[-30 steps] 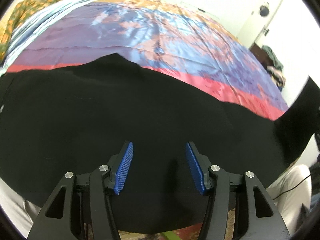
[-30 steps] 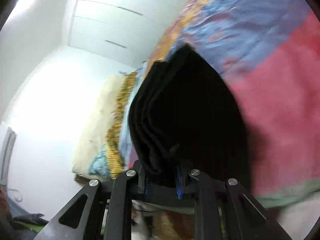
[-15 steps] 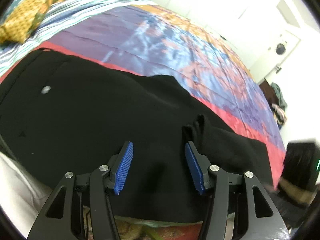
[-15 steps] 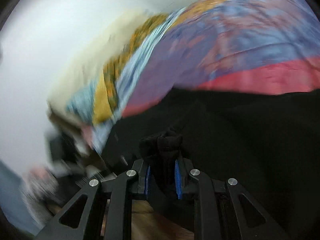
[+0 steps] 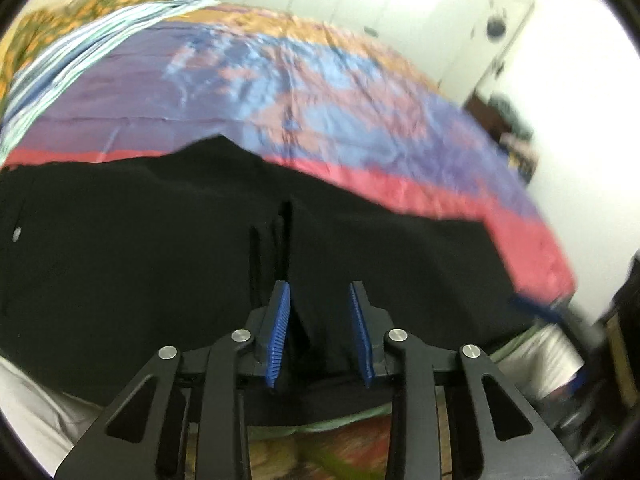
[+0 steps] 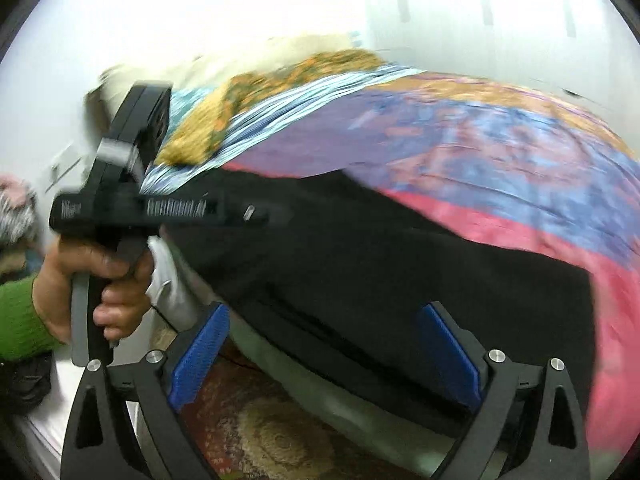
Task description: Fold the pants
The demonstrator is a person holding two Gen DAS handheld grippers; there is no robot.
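while the black pants (image 5: 160, 248) lie spread flat along the near edge of a bed, two hand-held tongs work over them from either side. the bed carries a bright cover (image 5: 304, 92) in purple, blue, orange and a red band, and the dark cloth reaches from the left of the near edge almost to the right corner, where the red band (image 6: 600, 360) shows bare.

the left gripper (image 5: 320, 334) points down at the near hem, its blue pads (image 5: 280, 332) having just been closing in; a raised fold of the pants stands between them, though the blur and the dark cloth do not show whether the pads press on it.

the right gripper (image 6: 324, 356) has just been opening and stands wide, released, its blue pads (image 6: 200, 356) straddling the near edge of the pants without touching them.

seen from the right wrist, a hand (image 6: 92, 280) in a green sleeve (image 6: 18, 320) grips the handle of the left tool at the left of the scene. a patterned pillow (image 6: 256, 112) lies at the far left end of the bed, white cupboards (image 5: 360, 4) stand beyond it, and a patterned rug (image 6: 272, 436) shows on the floor below.
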